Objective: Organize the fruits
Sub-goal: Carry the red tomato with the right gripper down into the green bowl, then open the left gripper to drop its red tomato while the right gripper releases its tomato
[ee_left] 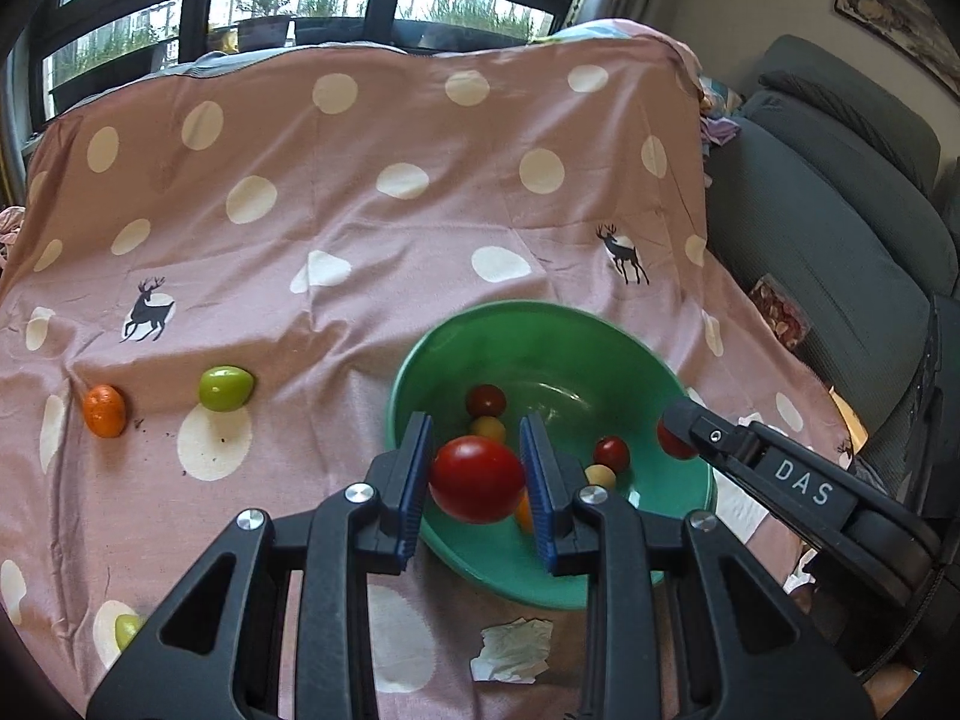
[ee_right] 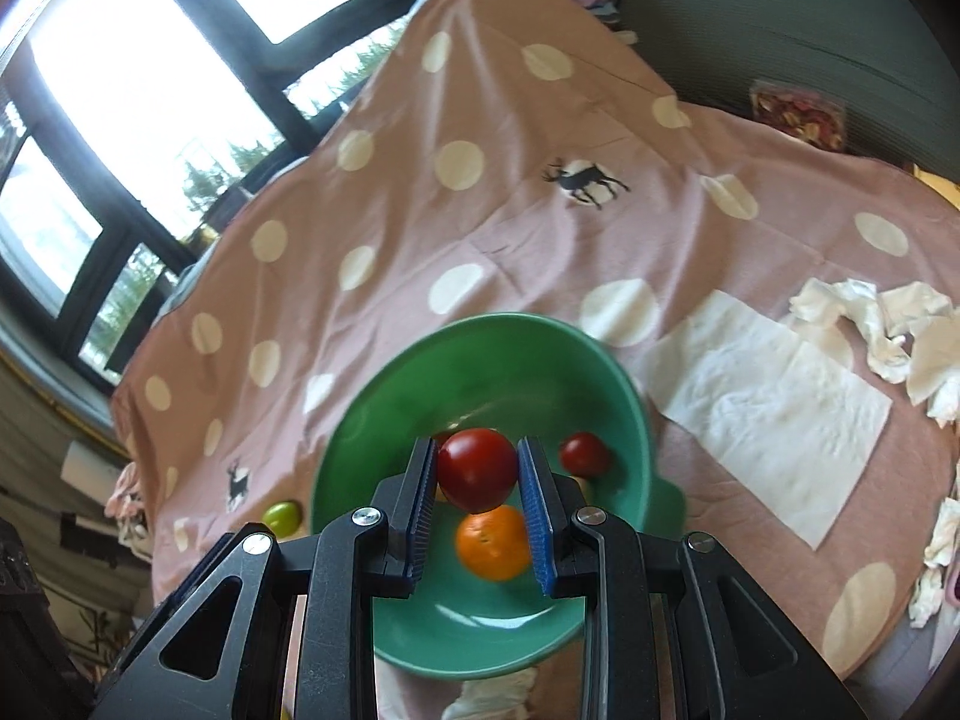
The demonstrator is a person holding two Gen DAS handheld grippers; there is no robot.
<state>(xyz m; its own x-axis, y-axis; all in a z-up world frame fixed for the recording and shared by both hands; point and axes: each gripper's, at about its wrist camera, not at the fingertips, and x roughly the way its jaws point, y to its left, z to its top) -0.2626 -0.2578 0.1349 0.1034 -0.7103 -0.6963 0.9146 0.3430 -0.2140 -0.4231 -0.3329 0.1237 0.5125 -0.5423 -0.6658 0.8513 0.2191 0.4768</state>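
A green bowl [ee_left: 540, 330] stands on the pink dotted cloth and holds several small red and yellow tomatoes and an orange fruit [ee_right: 493, 543]. My left gripper [ee_left: 477, 480] is shut on a large red tomato [ee_left: 477, 480] and holds it over the bowl's near side. My right gripper [ee_right: 477, 471] is shut on a red tomato [ee_right: 477, 469] above the bowl; it also shows in the left wrist view [ee_left: 681, 438] at the bowl's right rim. A green fruit [ee_left: 225, 387] and an orange fruit [ee_left: 105, 411] lie on the cloth left of the bowl.
A small green fruit [ee_left: 127, 630] lies at the near left. Crumpled tissue [ee_left: 513, 651] lies in front of the bowl. A flat paper towel [ee_right: 774, 408] and tissue scraps [ee_right: 870, 324] lie right of the bowl. A grey sofa [ee_left: 840, 210] borders the right.
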